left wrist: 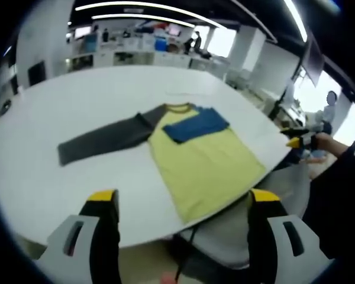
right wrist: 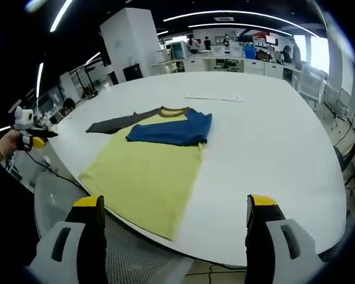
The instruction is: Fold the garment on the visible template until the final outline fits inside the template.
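Both tools were released, jaws spread wide and holding nothing: the left tool [left wrist: 183, 204] and the right tool [right wrist: 176, 210] hung off the near edge of the round white table [right wrist: 272, 136]. The soft yellow shirt [left wrist: 201, 157] lay flat there, blue sleeve [right wrist: 171, 130] folded across its chest, gray sleeve [left wrist: 100, 142] stretched outward.

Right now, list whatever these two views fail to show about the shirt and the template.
- Template: no outline made out on the white table, either view.
- Yellow shirt hem: reaches the table edge; overhang unclear.
- Shirt's underside beneath the folded blue sleeve: covered.
- Thin marks beyond the collar: too small.
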`<state>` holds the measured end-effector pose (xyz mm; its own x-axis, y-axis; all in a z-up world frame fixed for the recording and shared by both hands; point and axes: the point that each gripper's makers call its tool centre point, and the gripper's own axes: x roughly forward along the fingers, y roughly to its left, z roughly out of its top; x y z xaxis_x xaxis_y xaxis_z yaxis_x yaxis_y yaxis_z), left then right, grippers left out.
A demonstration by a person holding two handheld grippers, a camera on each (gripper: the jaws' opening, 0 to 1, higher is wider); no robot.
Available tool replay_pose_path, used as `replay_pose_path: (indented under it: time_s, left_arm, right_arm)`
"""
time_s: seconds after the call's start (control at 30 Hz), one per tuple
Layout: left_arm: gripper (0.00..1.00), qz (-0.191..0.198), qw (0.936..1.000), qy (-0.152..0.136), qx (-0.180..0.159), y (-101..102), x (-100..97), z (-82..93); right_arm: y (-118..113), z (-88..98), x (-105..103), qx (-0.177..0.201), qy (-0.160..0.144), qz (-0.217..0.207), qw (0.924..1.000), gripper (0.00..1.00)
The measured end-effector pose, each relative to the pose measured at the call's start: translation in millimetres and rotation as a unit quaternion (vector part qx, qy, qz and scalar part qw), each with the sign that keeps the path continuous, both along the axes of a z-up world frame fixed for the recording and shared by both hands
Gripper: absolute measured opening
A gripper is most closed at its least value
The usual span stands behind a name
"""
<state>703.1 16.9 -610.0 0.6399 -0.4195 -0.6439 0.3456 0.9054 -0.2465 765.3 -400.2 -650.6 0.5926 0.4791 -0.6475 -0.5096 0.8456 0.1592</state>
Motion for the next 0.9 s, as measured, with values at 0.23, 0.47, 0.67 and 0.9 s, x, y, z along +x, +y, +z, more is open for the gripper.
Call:
replay_pose_path:
  time_s: [0.23,0.47,0.67,0.9]
  left_arm:
    - [0.85,0.006,1.0000,-0.001,0.001,4.7,1.5,2.0]
    - [0.85,0.008,1.0000,-0.001,0.000,9.1,2.9,0.6]
    - [0.85,0.021,0.9998,-0.002,0.001,25.7,10.6,-0.8]
    - [0.85,0.054,0.9985,-0.004,0.002,53.2,26.5,-1.5]
  right_arm:
    - [-3.0,-0.1,3.6,-0.001,0.000,-0.006,1.0000,1.00]
    - [-3.5,-1.2,4.2,-0.001,0.003,-0.008,1.0000,1.00]
    - [0.9,-0.9,5.8,0.001,0.003,-0.009,1.0000,1.00]
    - [5.4,-3.0,6.2,0.004,0.007,-0.010,0.9999,1.00]
